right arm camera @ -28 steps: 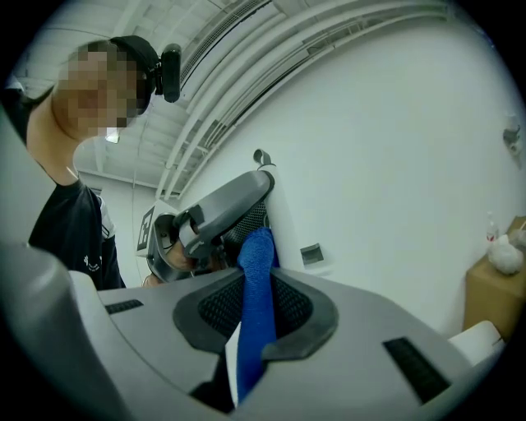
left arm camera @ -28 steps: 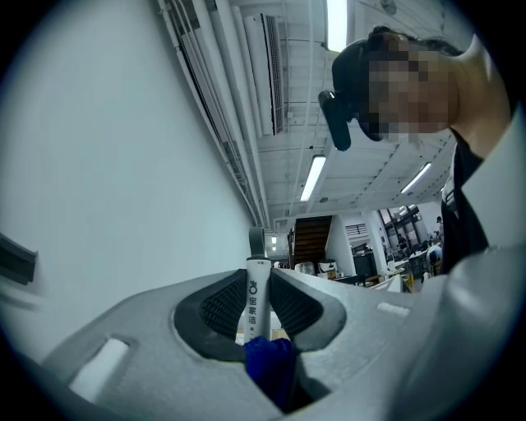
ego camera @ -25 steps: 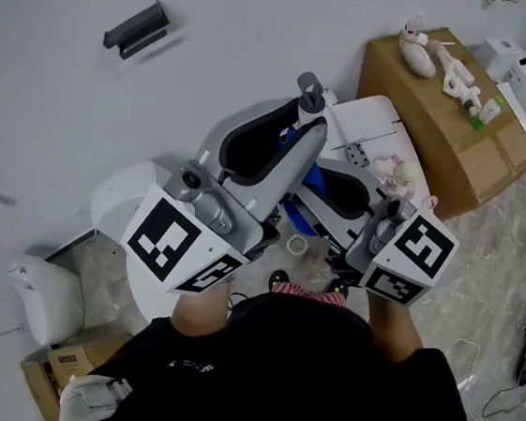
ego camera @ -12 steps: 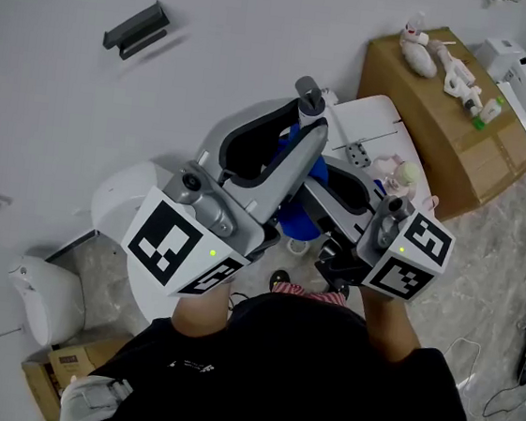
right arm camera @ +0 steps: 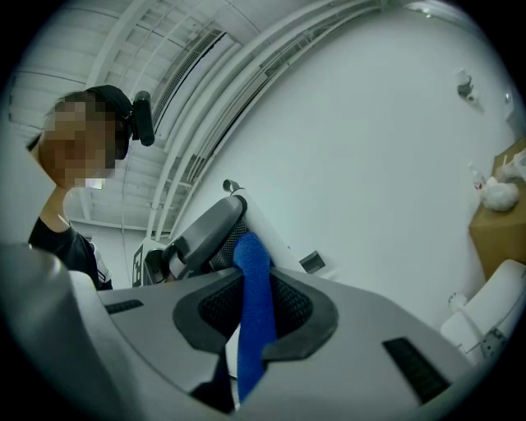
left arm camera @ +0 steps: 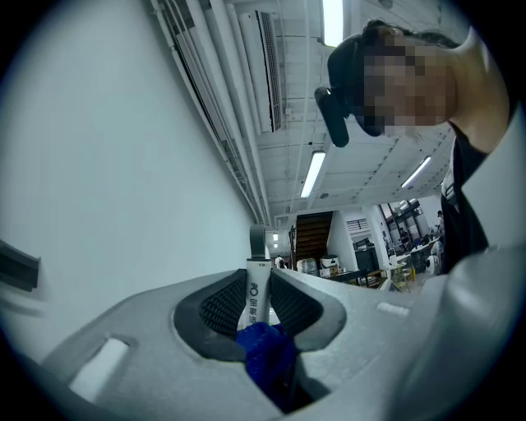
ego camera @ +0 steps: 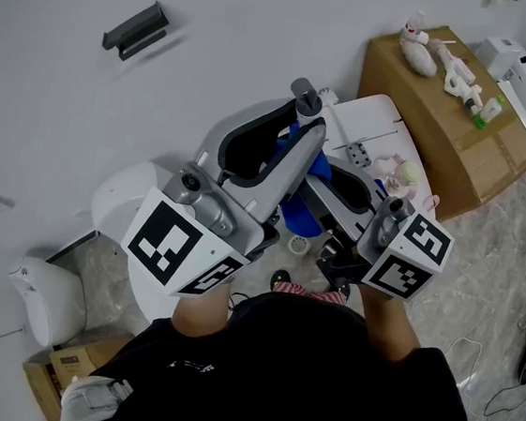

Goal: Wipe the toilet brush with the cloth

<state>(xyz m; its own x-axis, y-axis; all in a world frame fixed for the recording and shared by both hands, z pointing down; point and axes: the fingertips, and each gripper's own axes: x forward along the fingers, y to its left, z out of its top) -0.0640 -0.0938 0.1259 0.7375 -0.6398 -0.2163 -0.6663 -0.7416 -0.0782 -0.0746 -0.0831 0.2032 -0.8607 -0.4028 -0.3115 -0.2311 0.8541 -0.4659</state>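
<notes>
Firmly clenched, the left gripper [left arm camera: 256,284] has its fingers grasping the white toilet brush handle [left arm camera: 256,298], whose grey loop [left arm camera: 258,242] pokes above them. Against that handle's right side lies the blue cloth [right arm camera: 251,263], pinched in the right gripper's [right arm camera: 253,311] closed fingers.

- The grey left gripper [ego camera: 289,132] points up-screen, with the grey-tipped toilet brush handle [ego camera: 305,95] poking past its jaws.
- A blue cloth [ego camera: 299,223] bunches between it and the right gripper [ego camera: 336,190].
- A brown cardboard box [ego camera: 458,152] stands at right.
</notes>
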